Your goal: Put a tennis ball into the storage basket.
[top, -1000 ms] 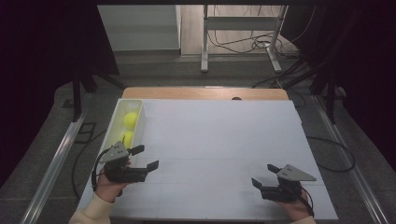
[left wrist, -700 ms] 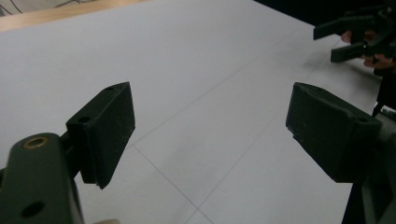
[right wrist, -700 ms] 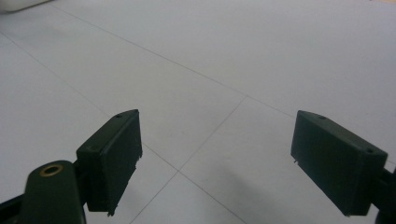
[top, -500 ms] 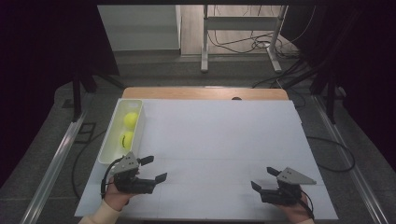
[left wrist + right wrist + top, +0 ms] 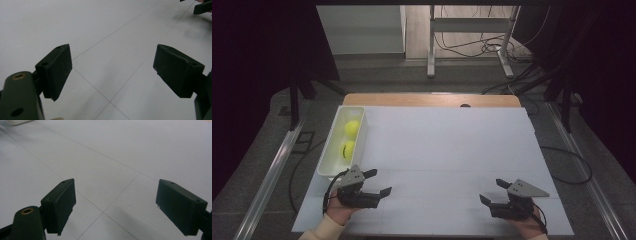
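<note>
White sheeting covers the surface (image 5: 447, 150), crossed by thin seam lines, and both pairs of tongs sit low over its near edge. The left tongs (image 5: 378, 182) stand with their black jaws apart and nothing between them; through the gap in the left gripper view only bare white sheet and a crossing of two seams shows. A hand (image 5: 339, 210) in a cream sleeve holds them from below in the high view, and a black cable loops off their outer side. Just beyond the left tongs, a little to their outer side, lies a long white tray (image 5: 328, 155), its near end close to them but not touching. Two yellow-green tennis balls (image 5: 347, 149) rest inside it, one behind the other, the nearer ball roughly midway along the tray and the farther ball (image 5: 352, 128) towards its far end. The right tongs (image 5: 493, 191) are well apart from the left pair, across the near strip of the surface, with a grey three-cornered plate on top. Their jaws also stand apart with nothing between them, over bare sheet and seams
</note>
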`<state>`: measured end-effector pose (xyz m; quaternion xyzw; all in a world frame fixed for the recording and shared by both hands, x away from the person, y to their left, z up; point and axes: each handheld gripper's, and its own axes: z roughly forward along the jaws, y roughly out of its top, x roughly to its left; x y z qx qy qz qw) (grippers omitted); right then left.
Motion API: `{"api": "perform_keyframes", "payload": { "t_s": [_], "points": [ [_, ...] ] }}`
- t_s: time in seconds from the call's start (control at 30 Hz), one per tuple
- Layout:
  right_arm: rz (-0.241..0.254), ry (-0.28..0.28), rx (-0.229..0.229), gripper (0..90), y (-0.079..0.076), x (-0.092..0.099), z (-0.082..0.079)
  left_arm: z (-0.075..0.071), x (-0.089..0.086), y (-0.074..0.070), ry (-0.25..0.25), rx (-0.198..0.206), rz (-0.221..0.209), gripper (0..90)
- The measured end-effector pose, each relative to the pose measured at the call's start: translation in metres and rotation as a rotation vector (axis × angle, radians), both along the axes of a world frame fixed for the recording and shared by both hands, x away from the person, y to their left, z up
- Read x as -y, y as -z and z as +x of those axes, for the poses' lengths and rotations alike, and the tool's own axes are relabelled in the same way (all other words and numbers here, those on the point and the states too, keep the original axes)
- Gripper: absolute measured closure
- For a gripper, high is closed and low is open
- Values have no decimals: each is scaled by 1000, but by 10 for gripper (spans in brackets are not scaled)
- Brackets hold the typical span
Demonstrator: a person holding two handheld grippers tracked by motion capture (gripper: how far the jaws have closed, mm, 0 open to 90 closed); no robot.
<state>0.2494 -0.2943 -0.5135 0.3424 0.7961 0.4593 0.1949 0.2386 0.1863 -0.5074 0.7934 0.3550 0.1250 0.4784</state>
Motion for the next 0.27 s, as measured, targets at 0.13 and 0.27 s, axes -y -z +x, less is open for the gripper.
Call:
{"api": "perform_keyframes", "payload": {
  "t_s": [0.13,0.27],
  "points": [
    [1,3,4,169,-1,1,0,1,2,0,3,-2,3,161],
    [4,4,8,168,-1,1,0,2,3,2,6,-7,12,159]
  ]
}}
